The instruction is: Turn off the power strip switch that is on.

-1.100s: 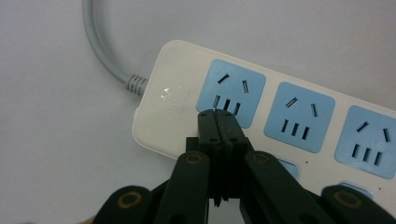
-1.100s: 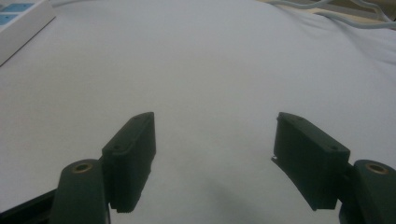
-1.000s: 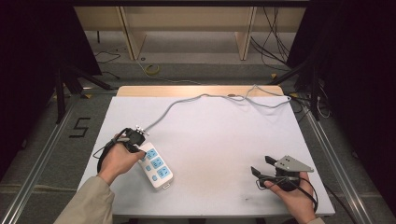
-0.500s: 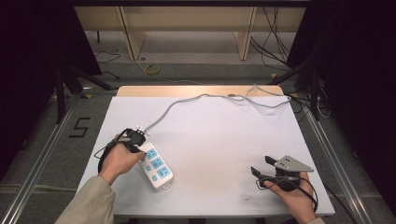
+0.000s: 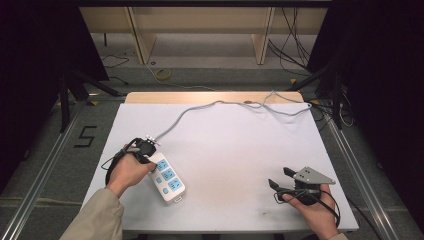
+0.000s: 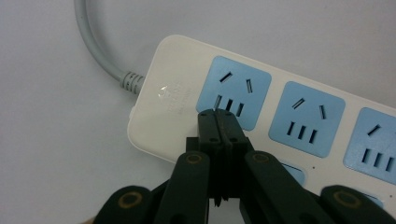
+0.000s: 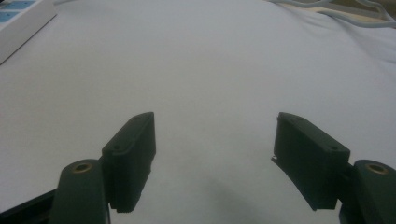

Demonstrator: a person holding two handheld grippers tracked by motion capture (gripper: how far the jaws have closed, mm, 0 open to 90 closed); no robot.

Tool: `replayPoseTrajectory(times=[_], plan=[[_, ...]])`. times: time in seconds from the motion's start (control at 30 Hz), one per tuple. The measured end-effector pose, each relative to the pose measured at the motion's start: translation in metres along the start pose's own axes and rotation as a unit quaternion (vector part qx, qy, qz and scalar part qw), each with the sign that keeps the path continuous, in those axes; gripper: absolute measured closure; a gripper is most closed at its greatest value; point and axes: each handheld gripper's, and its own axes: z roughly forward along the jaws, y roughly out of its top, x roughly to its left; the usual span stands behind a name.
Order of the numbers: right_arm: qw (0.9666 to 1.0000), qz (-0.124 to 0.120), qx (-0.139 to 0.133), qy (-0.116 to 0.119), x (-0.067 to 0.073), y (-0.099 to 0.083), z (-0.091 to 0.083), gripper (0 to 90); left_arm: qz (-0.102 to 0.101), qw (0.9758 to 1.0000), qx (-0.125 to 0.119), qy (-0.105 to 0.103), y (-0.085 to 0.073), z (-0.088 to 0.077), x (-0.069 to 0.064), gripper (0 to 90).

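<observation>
I see the white table [image 5: 240, 150] under both tools. The white power strip [image 5: 167, 180] lies directly beneath my left tool [image 6: 218, 122], whose jaws are pressed together, empty, tips over the strip's first blue socket [image 6: 236, 91]. My right tool [image 7: 215, 154] sits well apart from the strip, jaws spread wide, empty.

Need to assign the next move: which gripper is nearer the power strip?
Left. The left gripper, jaws shut, is right over the power strip; the right gripper sits open, far across the table.
</observation>
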Motion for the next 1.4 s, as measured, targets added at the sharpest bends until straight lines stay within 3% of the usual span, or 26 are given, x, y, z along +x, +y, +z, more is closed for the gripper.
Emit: replayPoseTrajectory(times=[0.37,1.4], plan=[[1.0,-0.001,-0.001,0.001,0.0002,-0.0001,0.0001,30.4,0.015,0.9998,0.014,0.007,0.0019,-0.0001,-0.0029,89.8],[1.0,-0.002,0.0,0.001,0.0008,0.0002,0.0,30.4,0.011,0.9999,0.01,0.001,0.0005,0.001,-0.0016,89.9]])
